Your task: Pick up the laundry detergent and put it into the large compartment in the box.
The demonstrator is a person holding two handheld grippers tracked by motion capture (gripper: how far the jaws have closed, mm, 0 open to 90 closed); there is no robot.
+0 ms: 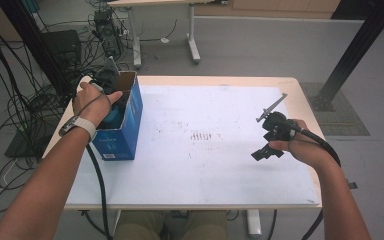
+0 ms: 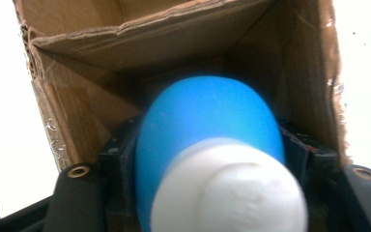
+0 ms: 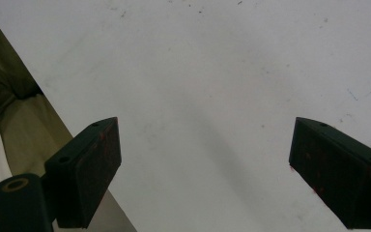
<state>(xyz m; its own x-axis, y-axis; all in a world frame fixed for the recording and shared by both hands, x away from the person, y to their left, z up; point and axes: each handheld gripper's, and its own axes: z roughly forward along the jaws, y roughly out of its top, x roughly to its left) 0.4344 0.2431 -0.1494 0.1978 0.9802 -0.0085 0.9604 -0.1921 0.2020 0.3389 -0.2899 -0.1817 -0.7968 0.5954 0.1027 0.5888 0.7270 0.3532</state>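
A: Biggest first, what was there?

B: White table [image 1: 205, 150], w/ a blue cardboard box [image 1: 125, 127] standing near its far-left corner, top open. Everything else I'll place relative to that box.

A: Left side?

B: Left hand [image 1: 92, 102] sat at the box's open top, left gripper [image 1: 111, 97] pointing down into it. In the left gripper view the brown inner walls of the box [image 2: 77, 111] rose around the jaws.

A: And betw. the jaws?

B: A blue bottle w/ a white cap [image 2: 207, 140], inside the box, cap end toward the camera. Jaws stood close on either side of it, narrow gap. Whether the pads actually pressed on it, couldn't tell; the bottle covered the contact spots.

A: Right side?

B: Right hand [image 1: 300, 145] was well apart from the box, over toward the table's right edge. Right gripper [image 1: 270, 142] was held above the bare top, jaws wide, nothing betw. them. Right gripper view looked down at white surface [image 3: 212, 87] plus the table's near edge.

A: Smallest thing?

B: A wristwatch [image 1: 77, 125] on the left wrist, just beside the box's near-left wall.
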